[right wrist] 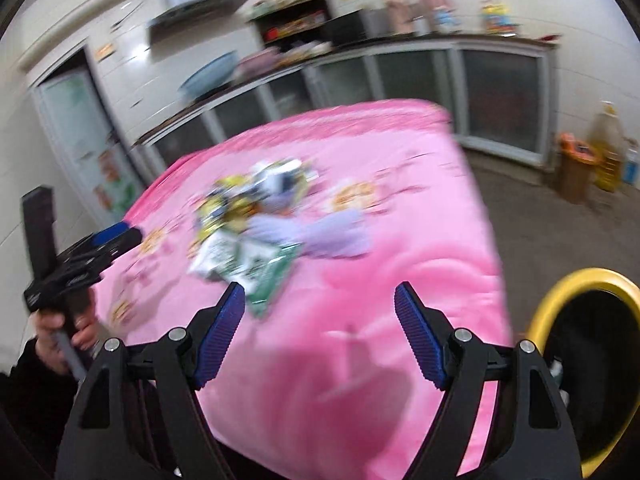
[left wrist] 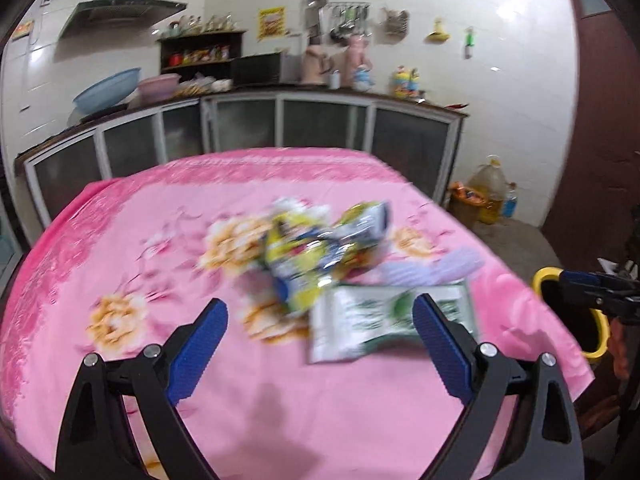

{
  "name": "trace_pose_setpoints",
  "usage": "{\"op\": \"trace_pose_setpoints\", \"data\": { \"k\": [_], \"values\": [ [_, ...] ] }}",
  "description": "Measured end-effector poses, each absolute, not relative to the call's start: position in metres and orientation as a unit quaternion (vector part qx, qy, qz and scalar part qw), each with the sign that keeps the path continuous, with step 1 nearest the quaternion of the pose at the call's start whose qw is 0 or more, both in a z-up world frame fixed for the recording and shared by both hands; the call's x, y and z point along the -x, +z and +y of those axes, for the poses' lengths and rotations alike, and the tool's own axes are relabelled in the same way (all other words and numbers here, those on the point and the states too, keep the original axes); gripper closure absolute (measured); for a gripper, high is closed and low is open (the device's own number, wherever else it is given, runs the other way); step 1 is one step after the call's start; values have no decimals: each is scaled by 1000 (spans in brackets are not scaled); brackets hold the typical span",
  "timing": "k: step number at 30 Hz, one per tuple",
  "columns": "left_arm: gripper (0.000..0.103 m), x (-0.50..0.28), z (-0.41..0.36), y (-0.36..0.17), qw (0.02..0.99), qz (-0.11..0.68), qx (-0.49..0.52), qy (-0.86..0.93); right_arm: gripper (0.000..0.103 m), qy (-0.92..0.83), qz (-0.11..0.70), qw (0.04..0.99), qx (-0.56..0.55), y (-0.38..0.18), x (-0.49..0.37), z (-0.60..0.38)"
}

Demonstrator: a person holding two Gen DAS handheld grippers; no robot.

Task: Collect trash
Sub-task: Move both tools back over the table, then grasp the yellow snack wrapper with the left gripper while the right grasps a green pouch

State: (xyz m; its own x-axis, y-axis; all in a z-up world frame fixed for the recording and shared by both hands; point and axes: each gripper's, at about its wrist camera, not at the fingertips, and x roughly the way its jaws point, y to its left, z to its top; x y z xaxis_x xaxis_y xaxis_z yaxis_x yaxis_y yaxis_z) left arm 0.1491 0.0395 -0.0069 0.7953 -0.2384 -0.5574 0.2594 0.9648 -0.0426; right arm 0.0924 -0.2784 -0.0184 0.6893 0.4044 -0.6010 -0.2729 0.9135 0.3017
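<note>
- While both views are smeared by blur, a table (left wrist: 132, 360) draped in a pink flowered cloth (left wrist: 280, 392) is seen ahead of both grippers.
- A heap of trash is found near the middle of the cloth: crumpled yellow-and-blue snack wrappers (left wrist: 304, 256), a green-and-white packet (left wrist: 372, 320) lying flat on the near side of them, and a pale purple piece (left wrist: 436, 266) just beside both.
- The left gripper (left wrist: 320, 320) is held over the near part of the table, its jaws spread wide with nothing between them; the green-and-white packet is seen just beyond its right blue pad (left wrist: 440, 352).
- The right gripper (right wrist: 320, 320) is held over the near right corner of the table, its jaws likewise wide and empty; the packet's lower corner is seen close to its left pad (right wrist: 220, 336), and whether they touch cannot be told.
- A bin with a yellow rim (right wrist: 576, 280) and a dark inside is placed off the table's right edge, just beside the right gripper.
- In the right wrist view, the left gripper's handle is gripped by a hand (right wrist: 52, 336) in a dark sleeve at the left edge.
- Behind the table, a kitchen counter with glass-fronted cabinets (left wrist: 320, 124) is seen along a white tiled wall.
</note>
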Motion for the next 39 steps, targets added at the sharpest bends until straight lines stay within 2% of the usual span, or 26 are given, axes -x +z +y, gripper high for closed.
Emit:
{"op": "trace_pose_setpoints", "data": {
  "k": [5,14,26,31,33,34,35,36,37,39],
  "values": [
    [13,-162,57,-6,949,290,-13,-125,29,224,373,895,-98,-33,-114,-247],
    [12,-208,25,-10,942,295,-43,-151,29,235,403,877,-111,-51,-135,-235],
    [12,-282,11,-40,903,380,-48,-196,29,247,452,845,-144,-77,-176,-229],
    [12,-302,9,-54,893,400,-30,-203,34,253,475,826,-165,-88,-192,-226],
    [16,-309,11,-57,890,406,-17,-206,36,252,479,824,-165,-90,-198,-224],
    [24,-312,11,-58,889,408,-10,-208,40,250,480,826,-159,-91,-200,-222],
    [28,-314,11,-58,888,409,-6,-210,44,250,482,826,-154,-92,-202,-220],
    [29,-315,10,-58,889,407,-4,-210,53,252,483,825,-151,-92,-203,-219],
    [34,-315,10,-58,890,404,-3,-209,58,254,484,823,-151,-92,-205,-218],
    [43,-313,9,-56,892,400,-6,-209,62,257,482,823,-155,-91,-206,-219]
  ]
}}
